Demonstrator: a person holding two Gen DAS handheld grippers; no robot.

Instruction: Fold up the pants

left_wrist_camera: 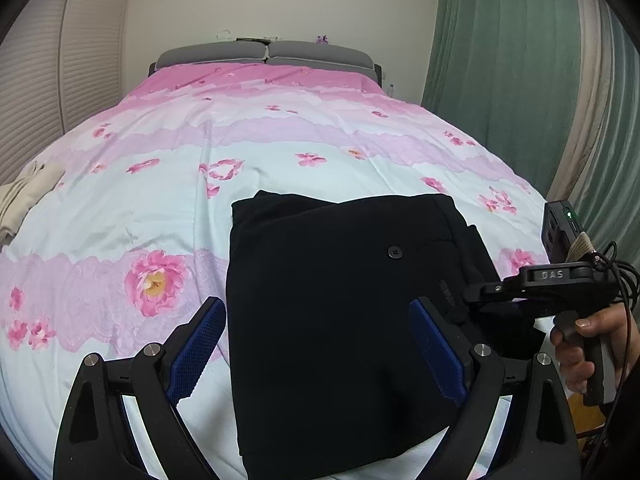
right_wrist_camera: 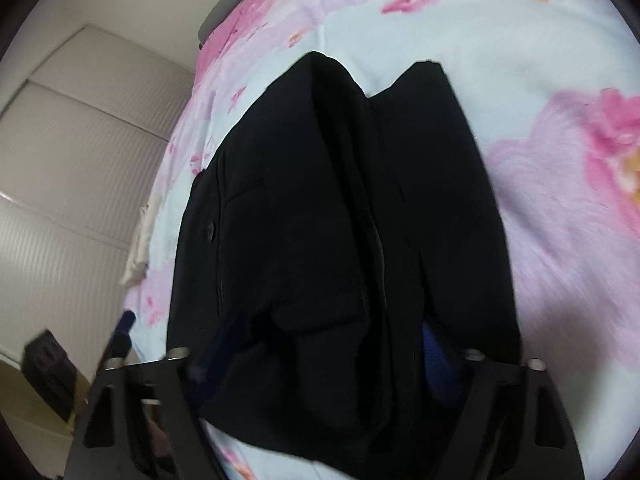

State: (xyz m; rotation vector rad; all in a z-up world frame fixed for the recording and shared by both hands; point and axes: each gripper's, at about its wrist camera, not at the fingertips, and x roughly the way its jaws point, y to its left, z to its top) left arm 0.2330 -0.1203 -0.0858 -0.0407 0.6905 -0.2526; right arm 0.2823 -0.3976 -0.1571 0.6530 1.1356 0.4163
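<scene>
The black pants (left_wrist_camera: 340, 300) lie folded into a thick rectangle near the front of the bed (left_wrist_camera: 120, 208), with a button facing up. My left gripper (left_wrist_camera: 316, 306) hovers open over them, its blue pads (left_wrist_camera: 200, 344) wide apart and touching nothing. My right gripper (left_wrist_camera: 474, 294), held by a person's hand (left_wrist_camera: 588, 344), reaches into the pants' right edge. In the right wrist view the pants (right_wrist_camera: 320, 220) fill the gap of my right gripper (right_wrist_camera: 328, 340). Fabric bulges over both of its blue pads (right_wrist_camera: 438, 364), so it looks shut on the folded stack.
The pink floral cover (left_wrist_camera: 280, 128) spreads over the whole bed. A beige garment (left_wrist_camera: 24, 196) lies at its left edge. Grey pillows (left_wrist_camera: 264, 54) sit at the head, green curtains (left_wrist_camera: 500, 80) hang on the right, and white slatted doors (right_wrist_camera: 72, 184) stand beside the bed.
</scene>
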